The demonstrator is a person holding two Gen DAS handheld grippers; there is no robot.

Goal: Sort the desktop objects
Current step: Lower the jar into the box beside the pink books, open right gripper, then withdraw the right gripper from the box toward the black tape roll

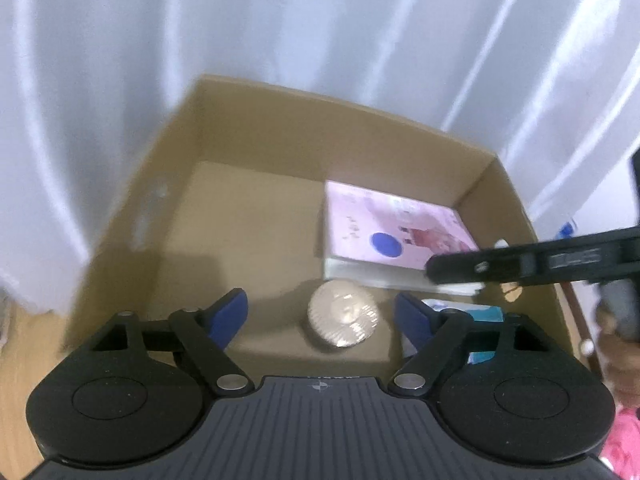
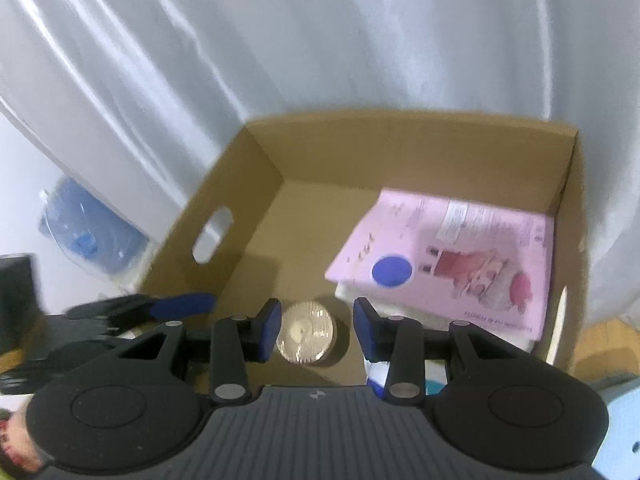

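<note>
An open cardboard box (image 1: 132, 208) (image 2: 400, 136) holds a pink book (image 1: 392, 224) (image 2: 452, 260) at its right and a round clear-lidded case (image 1: 343, 317) (image 2: 306, 334) on its floor in front of the book. A white and teal packet (image 1: 480, 316) lies at the box's near right. My left gripper (image 1: 320, 312) is open and empty above the round case. My right gripper (image 2: 316, 326) is open and empty, its jaws either side of the case, above it. The right gripper's arm (image 1: 532, 266) reaches in from the right in the left wrist view.
White curtains (image 1: 280, 20) hang behind the box. A blue plastic bag (image 2: 88, 232) lies left of the box. The box's left wall has a handle slot (image 2: 212, 234). The wooden table (image 1: 24, 352) shows at the lower left.
</note>
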